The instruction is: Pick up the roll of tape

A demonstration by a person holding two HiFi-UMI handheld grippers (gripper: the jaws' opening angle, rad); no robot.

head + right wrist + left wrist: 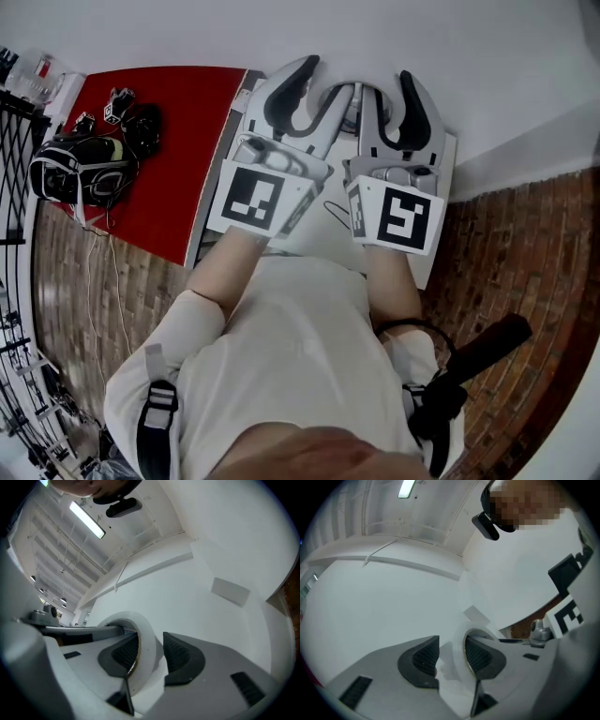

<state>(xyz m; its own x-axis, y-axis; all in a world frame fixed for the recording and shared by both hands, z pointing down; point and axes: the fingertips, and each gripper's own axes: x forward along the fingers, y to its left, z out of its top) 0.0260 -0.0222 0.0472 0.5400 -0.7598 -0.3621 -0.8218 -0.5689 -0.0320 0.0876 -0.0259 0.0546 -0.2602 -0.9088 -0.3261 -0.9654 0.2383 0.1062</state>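
Observation:
The roll of tape [353, 111] is a white ring held up in the air between both grippers, in front of a white wall. My left gripper [314, 89] has one jaw inside the ring and one outside, and is shut on the ring's wall. In the left gripper view the roll of tape [458, 660] stands on edge between the dark ribbed pads of the left gripper [451, 641]. My right gripper [394, 98] grips the opposite side the same way. In the right gripper view the roll of tape [145, 653] sits pinched in the right gripper [151, 639].
A white table [441, 187] lies below the grippers against the wall. To the left is a red surface [187, 131] with a black bag [84, 169] and small black items. Brick floor [525, 253] lies to the right. A black strap hangs at the person's side [478, 352].

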